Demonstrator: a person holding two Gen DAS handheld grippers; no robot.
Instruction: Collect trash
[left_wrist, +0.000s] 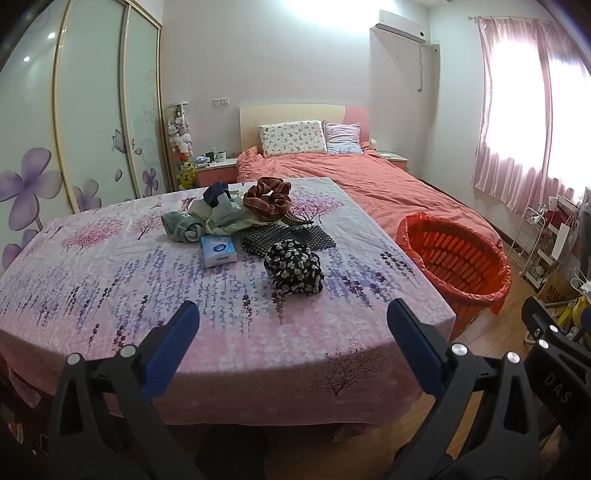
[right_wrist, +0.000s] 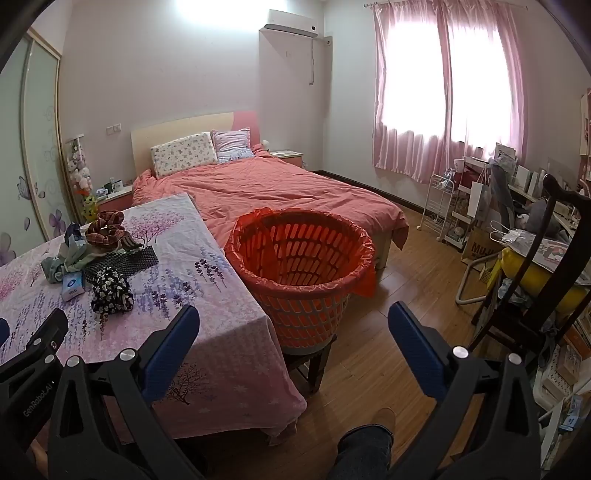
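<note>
left hand-held gripper (left_wrist: 293, 321) and right hand-held gripper (right_wrist: 293, 326) spread wide, empty; tissue pack (left_wrist: 218, 251) well ahead of left.

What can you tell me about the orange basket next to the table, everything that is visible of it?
The orange basket is a round, open-topped bin with slotted walls that look like plastic. A thin orange bag lines it and folds over the rim. It stands upright, raised on a small dark wooden stool, between the cloth-covered table and the foot of the bed. No trash shows inside it. Neither gripper touches it.
</note>
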